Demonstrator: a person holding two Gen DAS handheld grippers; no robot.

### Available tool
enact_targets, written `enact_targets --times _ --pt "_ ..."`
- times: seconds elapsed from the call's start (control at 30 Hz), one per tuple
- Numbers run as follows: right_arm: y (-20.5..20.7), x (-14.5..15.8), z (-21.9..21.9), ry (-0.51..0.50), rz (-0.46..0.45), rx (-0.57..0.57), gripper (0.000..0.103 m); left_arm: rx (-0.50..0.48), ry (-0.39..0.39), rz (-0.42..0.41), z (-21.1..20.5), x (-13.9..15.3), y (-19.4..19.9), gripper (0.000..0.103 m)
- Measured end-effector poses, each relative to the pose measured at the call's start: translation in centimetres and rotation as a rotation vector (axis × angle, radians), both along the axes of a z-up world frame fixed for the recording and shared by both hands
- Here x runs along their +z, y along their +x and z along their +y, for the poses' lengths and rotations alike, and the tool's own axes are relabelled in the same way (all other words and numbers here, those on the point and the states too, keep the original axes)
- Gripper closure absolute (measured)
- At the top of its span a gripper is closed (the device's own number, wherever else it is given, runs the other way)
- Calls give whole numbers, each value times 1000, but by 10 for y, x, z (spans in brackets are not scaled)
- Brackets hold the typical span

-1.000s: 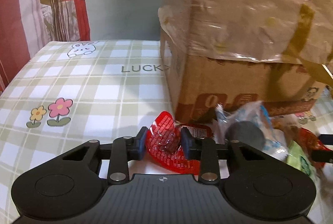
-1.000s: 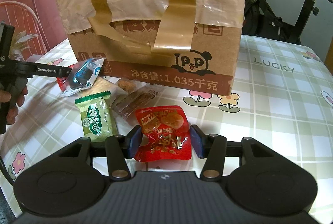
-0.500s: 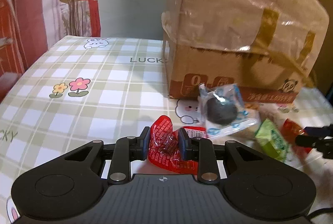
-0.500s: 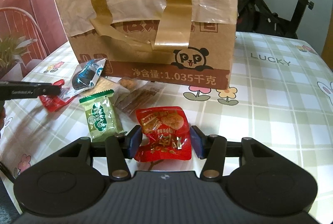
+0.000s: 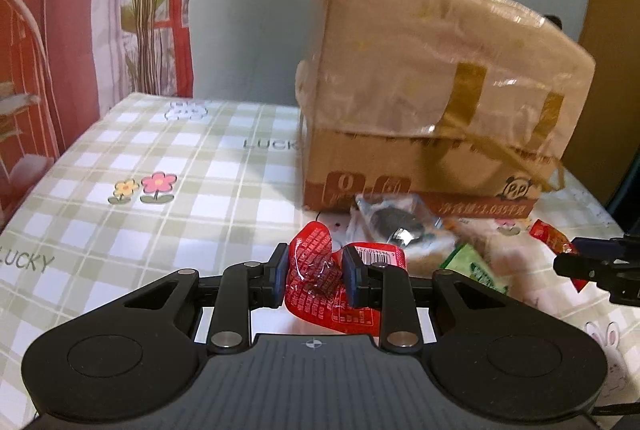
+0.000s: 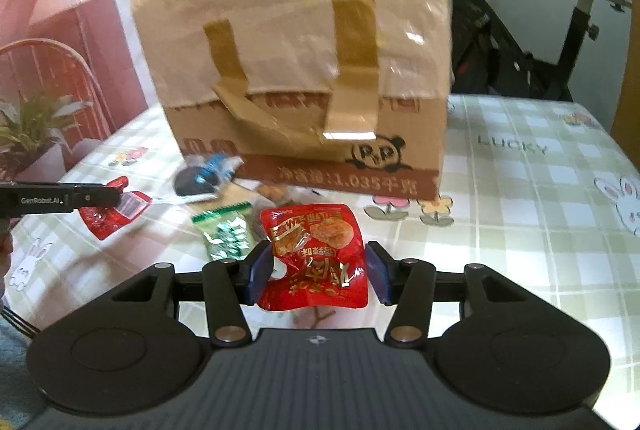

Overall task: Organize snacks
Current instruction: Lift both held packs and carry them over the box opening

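Both red snack packets have risen off the checked tablecloth [image 5: 168, 166] since the earlier frames. The left gripper [image 5: 316, 276] pinches a crumpled red packet [image 5: 320, 282]; the right gripper [image 6: 316, 272] clamps a red pouch [image 6: 316, 258]. Remaining snacks lie against the taped carton's [image 6: 304, 70] front edge. The carrying step seems underway; next, each packet needs a sorting spot.

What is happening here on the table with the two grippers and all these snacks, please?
A person is sorting snacks with two handheld grippers. The left gripper is shut on a crumpled red packet; the right gripper grips a larger red snack pouch. A green packet and other snacks lie before the taped cardboard box.
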State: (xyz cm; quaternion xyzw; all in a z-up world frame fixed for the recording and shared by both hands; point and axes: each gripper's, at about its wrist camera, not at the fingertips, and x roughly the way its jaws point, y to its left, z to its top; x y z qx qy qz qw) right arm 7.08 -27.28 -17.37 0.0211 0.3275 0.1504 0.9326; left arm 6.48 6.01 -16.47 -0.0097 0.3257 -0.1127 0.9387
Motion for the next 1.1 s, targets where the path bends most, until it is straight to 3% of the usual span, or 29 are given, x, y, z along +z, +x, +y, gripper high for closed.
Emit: enact_targets --times 0.27,0.67,0.9,1.1 --pt "-14 21 12 -8 -69 52 50 7 -25 -40 0 19 -11 73" --pt "-18 73 18 6 -211 100 50 -69 -16 -236 -28 96 5 73" --pt "9 125 21 20 -322 125 50 -117 -12 -356 -54 141 28 73" --pt "61 151 21 -28 -360 112 50 -118 -30 -343 -75 153 83 73"
